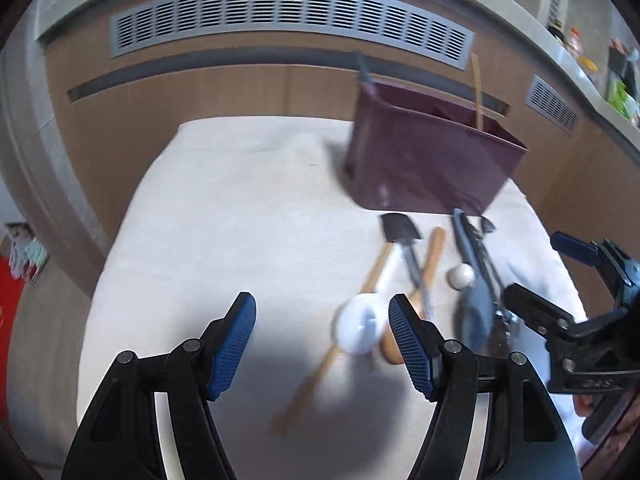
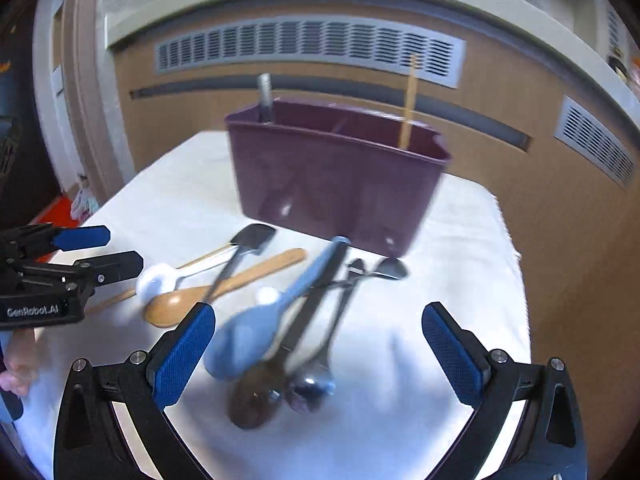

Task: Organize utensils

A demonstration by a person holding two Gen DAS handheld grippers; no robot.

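Note:
A maroon utensil holder (image 1: 432,160) (image 2: 340,184) stands on a white cloth, with a grey handle (image 2: 265,96) and a thin wooden stick (image 2: 409,104) poking out of it. In front of it lies a loose heap: a white spoon (image 1: 360,328) (image 2: 160,276), a wooden spoon (image 2: 224,288), a black spatula (image 1: 398,226) (image 2: 252,240), a light blue spoon (image 2: 248,336), a dark spoon (image 2: 256,396) and a metal spoon (image 2: 312,388). My left gripper (image 1: 322,308) (image 2: 124,248) is open, empty, just left of the white spoon. My right gripper (image 2: 320,312) (image 1: 532,264) is wide open over the blue and metal spoons.
The white cloth (image 1: 240,220) covers a small table whose edges fall away at left and right. Behind it runs a wooden wall panel with grey vents (image 1: 288,16). A counter with colourful items (image 1: 616,80) is at the far right. A hand (image 2: 16,368) holds the left gripper.

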